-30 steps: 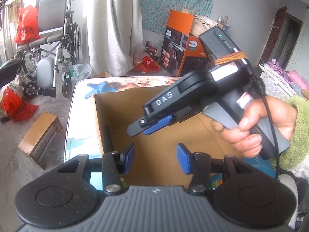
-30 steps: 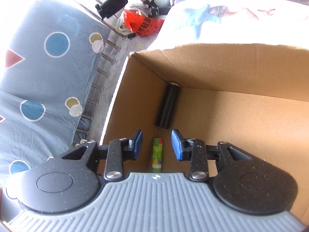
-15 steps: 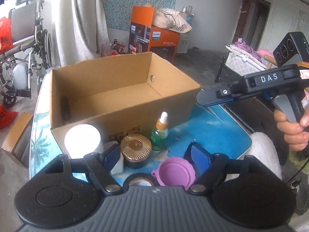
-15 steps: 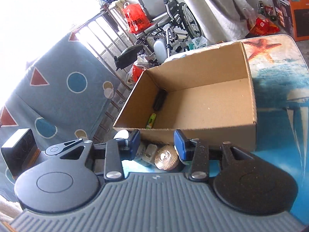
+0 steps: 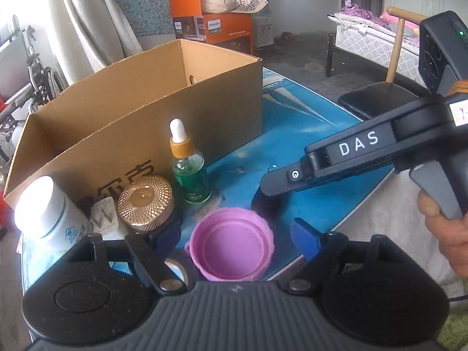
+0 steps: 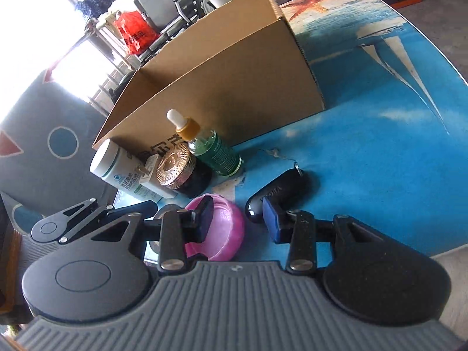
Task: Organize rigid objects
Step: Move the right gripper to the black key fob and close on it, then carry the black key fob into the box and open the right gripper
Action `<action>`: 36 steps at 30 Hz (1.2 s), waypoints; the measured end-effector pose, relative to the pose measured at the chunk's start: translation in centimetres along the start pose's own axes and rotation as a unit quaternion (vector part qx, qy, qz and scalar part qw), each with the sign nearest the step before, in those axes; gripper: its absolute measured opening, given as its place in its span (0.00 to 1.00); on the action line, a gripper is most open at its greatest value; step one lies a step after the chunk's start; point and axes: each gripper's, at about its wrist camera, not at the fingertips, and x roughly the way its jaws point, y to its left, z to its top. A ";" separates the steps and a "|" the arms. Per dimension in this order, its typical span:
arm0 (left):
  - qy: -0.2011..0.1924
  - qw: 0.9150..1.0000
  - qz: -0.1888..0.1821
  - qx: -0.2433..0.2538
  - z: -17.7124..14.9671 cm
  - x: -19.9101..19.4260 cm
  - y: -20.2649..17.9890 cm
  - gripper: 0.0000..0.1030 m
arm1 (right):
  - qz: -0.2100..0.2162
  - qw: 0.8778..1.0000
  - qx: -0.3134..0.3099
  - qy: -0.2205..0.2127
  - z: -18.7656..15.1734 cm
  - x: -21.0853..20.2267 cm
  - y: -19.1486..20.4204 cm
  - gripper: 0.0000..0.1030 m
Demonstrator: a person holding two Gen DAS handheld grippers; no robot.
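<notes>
Seen from the left wrist, the cardboard box (image 5: 140, 99) stood open-topped on the blue table (image 5: 292, 128), so small things could be dropped straight in. Lined up against the box's near wall were a white jar (image 5: 48, 207), a small white plug (image 5: 102, 218), a gold-lidded jar (image 5: 144, 201) and a green dropper bottle (image 5: 190, 172), probably gathered there for short carries. Further out from the box lay a pink cup (image 5: 232, 244), mouth up, between the spread jaws of the left gripper (image 5: 237, 237), which touched nothing; that width suited the cup's broad rim. The right gripper (image 5: 275, 182), held in a hand (image 5: 447, 234), reached in well clear of the box's right corner. From the right wrist, the same row hugged the box (image 6: 222, 79), with the dropper bottle (image 6: 216, 149) at its right end. The pink cup (image 6: 222, 228) sat nearer the camera than the box, partly behind the left jaw of the right gripper (image 6: 238, 219). A black key fob (image 6: 278, 190) lay on the table (image 6: 365, 161) right of the cup, away from the box. The jaws stood partly apart, empty, and the fob seemed the likelier target.
</notes>
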 end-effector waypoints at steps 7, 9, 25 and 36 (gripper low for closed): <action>0.025 0.998 -0.022 0.058 2.5 3.7 -3.1 0.55 | -0.005 0.998 0.062 -0.025 0.6 -0.5 -2.8 0.35; 0.038 0.996 -0.014 0.074 2.9 5.0 -3.9 0.45 | 0.000 0.997 0.073 -0.025 0.6 -0.8 -3.7 0.35; 0.082 0.994 -0.002 0.077 4.0 7.7 -3.9 0.26 | 0.046 0.992 0.116 -0.001 0.8 1.2 -6.2 0.32; 0.071 0.995 -0.022 0.061 4.9 8.1 -3.7 0.25 | 0.080 0.986 0.143 0.001 1.0 3.9 -7.0 0.17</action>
